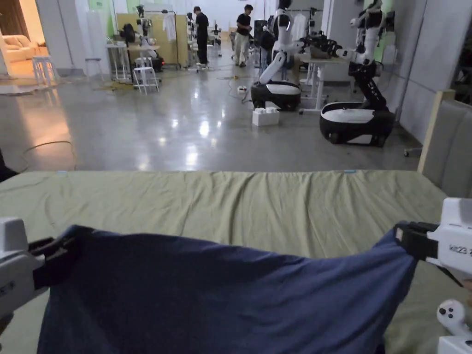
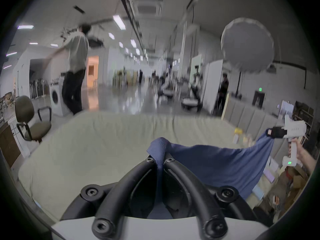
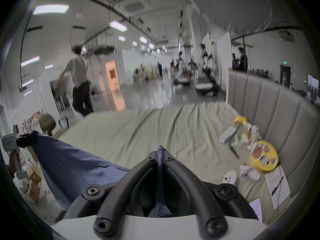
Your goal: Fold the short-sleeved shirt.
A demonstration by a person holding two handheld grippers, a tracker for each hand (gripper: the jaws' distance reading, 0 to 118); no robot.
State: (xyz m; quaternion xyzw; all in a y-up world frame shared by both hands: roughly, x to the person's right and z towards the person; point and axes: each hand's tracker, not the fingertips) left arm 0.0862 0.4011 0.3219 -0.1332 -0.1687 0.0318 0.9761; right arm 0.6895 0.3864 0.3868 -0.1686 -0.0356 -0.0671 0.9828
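Two tongs, left tongs (image 2: 160, 159) and right tongs (image 3: 160, 154), each pinch a corner of one blue shirt (image 1: 221, 295), holding it stretched in the air over the near edge of a bed (image 1: 258, 207) spread with a green sheet. A padded headboard (image 1: 449, 147) stands on the right. Beyond, on a glossy floor (image 1: 184, 124), are two white robots (image 1: 357, 83) and two people in black (image 1: 242, 34).

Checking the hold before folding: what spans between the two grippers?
The blue shirt, hanging between left gripper and right gripper over the green sheet, in the head view.
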